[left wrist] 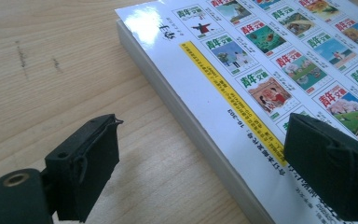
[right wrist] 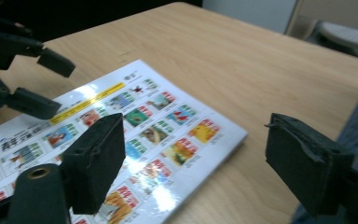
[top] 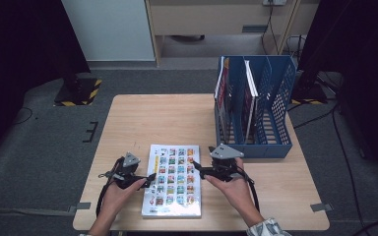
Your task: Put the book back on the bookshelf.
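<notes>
Glossy flat book on wooden table

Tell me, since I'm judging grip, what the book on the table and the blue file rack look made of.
Book: paper with a glossy coated cover, judging by the glare and the stacked page edges. Blue file rack: likely moulded plastic, matte, with perforated walls.

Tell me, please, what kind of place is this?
Probably an office or lab room used for recordings: a wooden table on grey carpet, a blue file rack holding magazines, a thick book lying flat.
</notes>
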